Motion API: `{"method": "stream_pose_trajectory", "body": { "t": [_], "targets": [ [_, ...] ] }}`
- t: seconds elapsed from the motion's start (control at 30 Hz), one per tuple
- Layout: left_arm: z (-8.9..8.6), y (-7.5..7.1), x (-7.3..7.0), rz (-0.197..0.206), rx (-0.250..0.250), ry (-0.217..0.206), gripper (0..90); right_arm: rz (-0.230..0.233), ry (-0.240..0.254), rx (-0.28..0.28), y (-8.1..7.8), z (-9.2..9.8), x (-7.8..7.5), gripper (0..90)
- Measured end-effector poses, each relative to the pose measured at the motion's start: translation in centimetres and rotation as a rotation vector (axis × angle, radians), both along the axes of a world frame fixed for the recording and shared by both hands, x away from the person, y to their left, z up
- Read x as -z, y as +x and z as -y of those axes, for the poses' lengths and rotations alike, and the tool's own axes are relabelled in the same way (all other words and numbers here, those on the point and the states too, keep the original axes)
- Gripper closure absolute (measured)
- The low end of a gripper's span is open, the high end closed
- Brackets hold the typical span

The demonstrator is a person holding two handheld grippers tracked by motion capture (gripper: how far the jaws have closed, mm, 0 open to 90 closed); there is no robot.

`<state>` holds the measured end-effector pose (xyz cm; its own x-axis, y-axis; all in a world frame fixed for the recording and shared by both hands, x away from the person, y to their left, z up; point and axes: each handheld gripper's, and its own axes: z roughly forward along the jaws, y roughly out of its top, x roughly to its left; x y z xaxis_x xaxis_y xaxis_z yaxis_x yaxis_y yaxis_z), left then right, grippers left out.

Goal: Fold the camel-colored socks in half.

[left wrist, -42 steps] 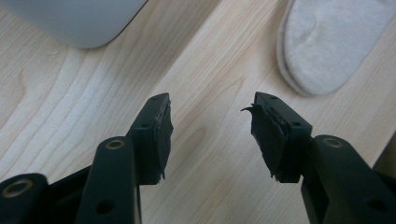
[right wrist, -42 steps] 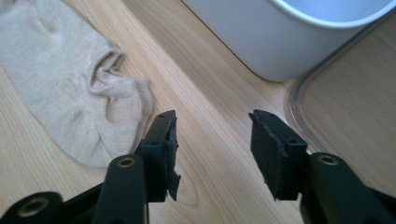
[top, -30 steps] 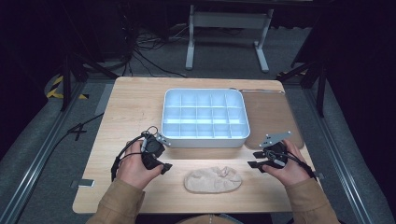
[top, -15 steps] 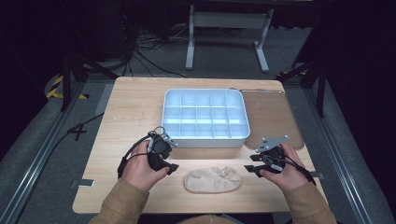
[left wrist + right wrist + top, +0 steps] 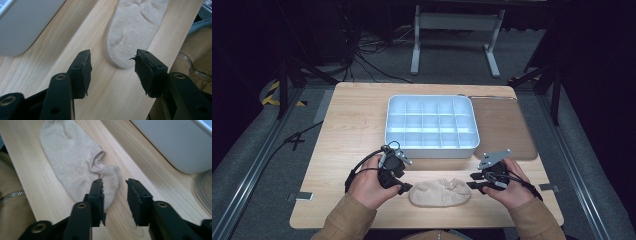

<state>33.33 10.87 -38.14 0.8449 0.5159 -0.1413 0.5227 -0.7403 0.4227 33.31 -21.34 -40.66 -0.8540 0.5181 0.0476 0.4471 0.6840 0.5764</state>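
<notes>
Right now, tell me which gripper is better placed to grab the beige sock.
Right, probably. The right gripper already has one jaw over the sock's end, jaws just narrowed. The left gripper stops short of the other end, nothing between its jaws.

Both grippers are all black, chunky two-jaw things. On the left gripper [image 5: 111, 66] the jaw arms have brass-looking rivets, and the rubbery pads [image 5: 86, 68] are pretty chewed up, with frayed, torn edges. Same deal on the right gripper [image 5: 114, 192]: metal eyelets on the arms and ragged pads. From the high view, the right one carries a grey three-cornered plate [image 5: 493, 158] on top, and a black cable [image 5: 362, 165] loops off the left one. Person's wearing tan sleeves [image 5: 344, 220], and the jacket has a metal zipper [image 5: 191, 66].
</notes>
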Motion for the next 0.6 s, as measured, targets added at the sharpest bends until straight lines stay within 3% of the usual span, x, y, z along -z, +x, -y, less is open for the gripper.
{"method": "stream_pose_trajectory", "body": {
  "t": [0.07,0.23,0.33,0.43,0.6],
  "targets": [
    [0.1,-0.1,0.1,-0.007,-0.008,-0.018,47.6,-0.017,0.025,-0.012,-0.1,-0.2,0.0,78.0],
    [0.3,-0.2,0.4,-0.01,-0.005,-0.004,50.9,-0.027,0.074,-0.049,-0.7,-1.6,0.3,89.5],
    [0.3,-0.2,0.6,-0.024,-0.016,-0.007,53.0,-0.026,0.063,-0.063,-0.8,-2.2,0.7,89.9],
    [0.3,0.1,1.3,-0.064,-0.024,-0.028,55.4,-0.052,0.056,-0.072,-0.8,-2.6,1.2,90.0],
    [0.4,0.3,2.0,-0.088,-0.028,-0.018,56.7,-0.066,0.032,-0.089,-1.0,-3.2,1.8,90.0]
  ]
}}
